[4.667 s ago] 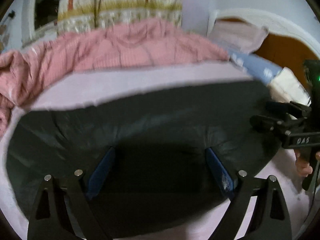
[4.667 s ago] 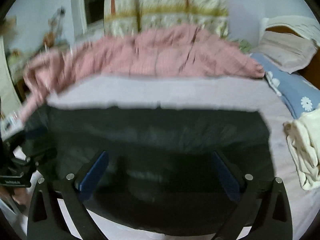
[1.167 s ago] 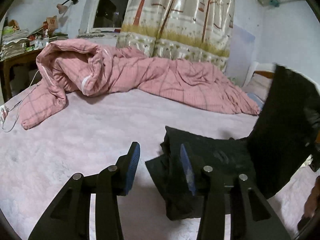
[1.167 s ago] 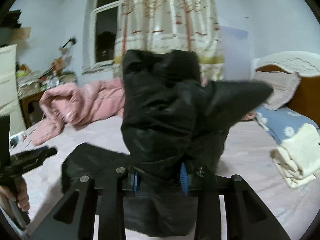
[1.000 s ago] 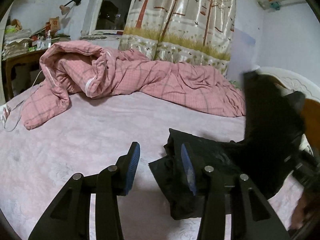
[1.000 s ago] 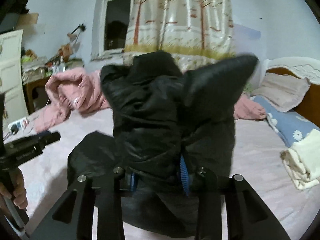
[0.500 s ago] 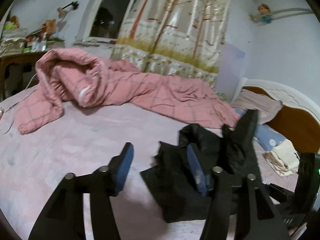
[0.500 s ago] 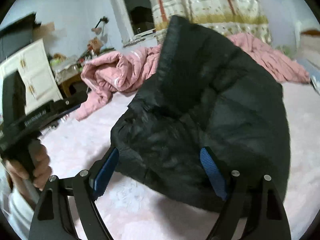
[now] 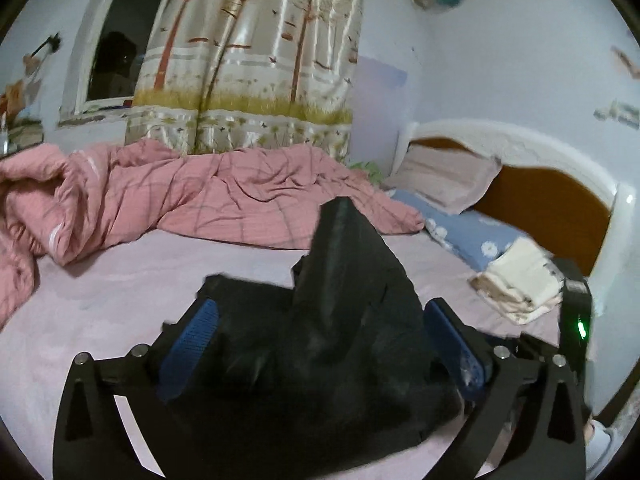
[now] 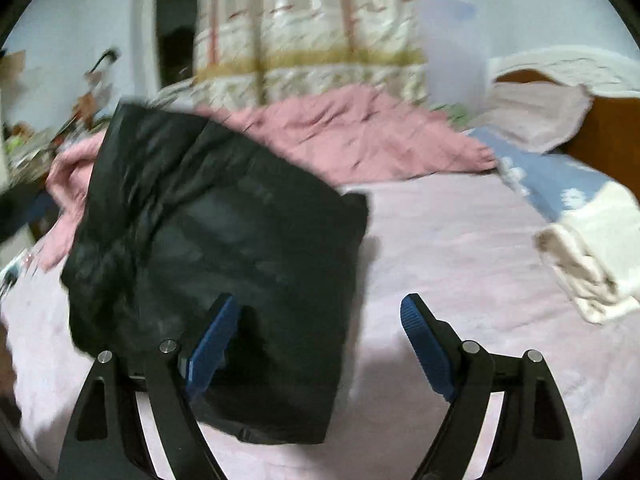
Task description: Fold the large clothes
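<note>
Left wrist view: the left gripper (image 9: 320, 344) stands spread wide, its blue pads (image 9: 192, 332) flanking a bunched black garment (image 9: 320, 360) on the pale pink bedsheet (image 9: 100, 300). The cloth fills the gap between the jaws and rises to a peak at centre, but neither pad visibly clamps it. Far across the bed lies a rumpled pink checked quilt (image 9: 200, 200); to the far right are a blue daisy-print pillow (image 9: 468, 232), a beige pillow (image 9: 444, 176) against the wooden headboard (image 9: 552, 204), and a folded cream cloth (image 9: 520, 276). A tree-print curtain (image 9: 248, 60) hangs beside a dark window (image 9: 120, 52). Only this view catches part of the other tool at the right edge, a green light glowing on its black body.

Right wrist view, blurred: the right gripper (image 10: 320, 344) is likewise released and holds nothing. Here the black garment (image 10: 208, 240) lies to the left, a draped heap overlapping only the left blue pad (image 10: 212, 336), while bare bedsheet (image 10: 460, 248) shows between the jaws. This view alone reveals the garment's near folded edge. The quilt (image 10: 352, 136), blue pillow (image 10: 544, 184) and cream cloth (image 10: 592, 248) appear far and right.
</note>
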Available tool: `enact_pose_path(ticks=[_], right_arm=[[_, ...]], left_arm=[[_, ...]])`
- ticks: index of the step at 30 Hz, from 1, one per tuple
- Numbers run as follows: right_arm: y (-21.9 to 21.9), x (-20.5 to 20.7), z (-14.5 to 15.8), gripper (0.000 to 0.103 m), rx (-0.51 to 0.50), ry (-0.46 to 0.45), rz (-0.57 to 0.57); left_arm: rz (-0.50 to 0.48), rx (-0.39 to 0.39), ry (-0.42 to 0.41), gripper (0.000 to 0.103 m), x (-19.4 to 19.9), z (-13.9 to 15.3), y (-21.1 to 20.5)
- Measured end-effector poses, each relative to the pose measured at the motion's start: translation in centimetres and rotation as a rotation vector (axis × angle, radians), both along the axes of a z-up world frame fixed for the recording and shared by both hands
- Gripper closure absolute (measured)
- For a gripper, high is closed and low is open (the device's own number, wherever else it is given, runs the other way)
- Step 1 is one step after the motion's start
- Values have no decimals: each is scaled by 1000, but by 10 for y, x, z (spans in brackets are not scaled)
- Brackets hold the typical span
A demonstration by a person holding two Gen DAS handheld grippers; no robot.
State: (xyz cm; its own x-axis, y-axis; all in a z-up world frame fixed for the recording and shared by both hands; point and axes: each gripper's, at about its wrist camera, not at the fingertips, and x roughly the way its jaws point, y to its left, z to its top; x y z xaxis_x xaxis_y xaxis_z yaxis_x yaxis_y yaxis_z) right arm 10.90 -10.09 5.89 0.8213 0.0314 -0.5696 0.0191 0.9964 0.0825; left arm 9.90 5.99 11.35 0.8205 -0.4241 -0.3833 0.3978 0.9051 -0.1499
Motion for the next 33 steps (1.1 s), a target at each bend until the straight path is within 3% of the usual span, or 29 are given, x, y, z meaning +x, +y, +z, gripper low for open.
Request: enact_pose_path(ticks=[5, 7, 8, 9, 13, 18, 19, 25, 29, 33], right_arm=[[19, 3, -14, 18, 64, 5, 175], [31, 6, -17, 17, 45, 4, 195], [33, 7, -18, 17, 29, -3, 200], [34, 5, -17, 17, 29, -9, 217], [32, 4, -12, 17, 52, -26, 197], [35, 8, -8, 17, 20, -28, 109], [35, 11, -5, 17, 15, -28, 95], [34, 1, 4, 17, -36, -84, -12], [26, 1, 6, 17, -50, -84, -37], [17, 5, 4, 17, -24, -73, -61]], left_arm=[[78, 112, 111, 2, 49, -16, -29], [77, 80, 140, 46, 58, -24, -21], [35, 27, 175, 80, 60, -29, -13], [17, -11, 196, 85, 60, -32, -6], [79, -8, 145, 85, 35, -34, 17], [194, 52, 100, 48, 21, -37, 42], [217, 70, 103, 46, 22, -40, 45], [342, 167, 180, 43, 37, -72, 59], [376, 145, 248, 36, 45, -91, 71], [379, 127, 327, 36, 49, -109, 76]])
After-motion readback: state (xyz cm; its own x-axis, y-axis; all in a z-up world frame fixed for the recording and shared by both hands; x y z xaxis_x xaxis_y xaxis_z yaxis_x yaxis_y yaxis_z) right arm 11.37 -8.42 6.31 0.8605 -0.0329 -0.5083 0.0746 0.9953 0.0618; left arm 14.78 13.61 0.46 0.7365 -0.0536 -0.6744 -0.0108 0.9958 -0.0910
